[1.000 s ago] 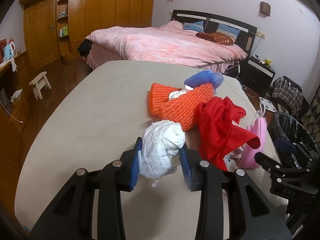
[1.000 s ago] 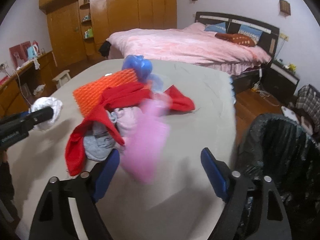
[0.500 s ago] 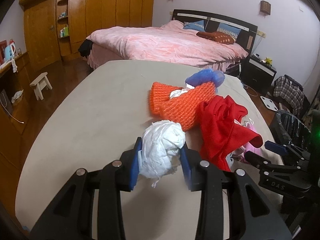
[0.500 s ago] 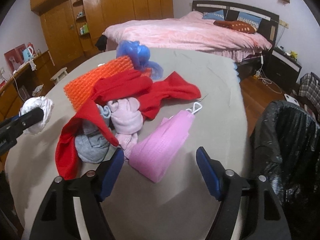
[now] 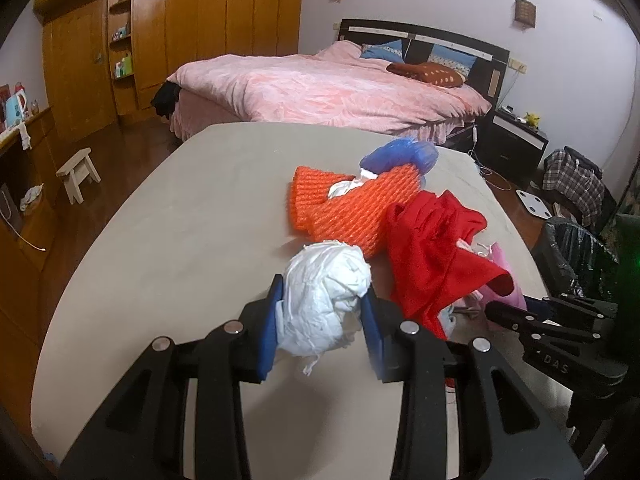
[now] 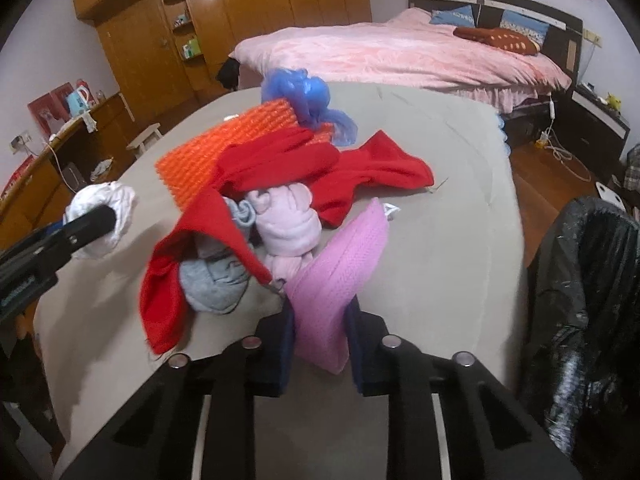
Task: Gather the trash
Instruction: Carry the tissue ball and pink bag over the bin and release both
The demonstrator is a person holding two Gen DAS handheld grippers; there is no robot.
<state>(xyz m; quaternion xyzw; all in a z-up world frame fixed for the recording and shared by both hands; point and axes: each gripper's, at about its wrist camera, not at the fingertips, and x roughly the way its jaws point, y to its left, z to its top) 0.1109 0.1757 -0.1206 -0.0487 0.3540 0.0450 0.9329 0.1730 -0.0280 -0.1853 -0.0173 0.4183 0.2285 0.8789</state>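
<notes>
Two grippers work at one grey table [image 5: 168, 240]. The left gripper [image 5: 322, 316] is clamped on a white paper wad [image 5: 324, 300] just left of the clothes pile [image 6: 280, 184]. Only the right wrist view shows the right gripper [image 6: 320, 332], whose jaws have just been closing, pressing a pink cloth [image 6: 336, 276] at the pile's near edge. One black-lined bin [image 6: 584, 300] stands right of the pile, off the table's edge. Bare tabletop spreads left of the pile.
</notes>
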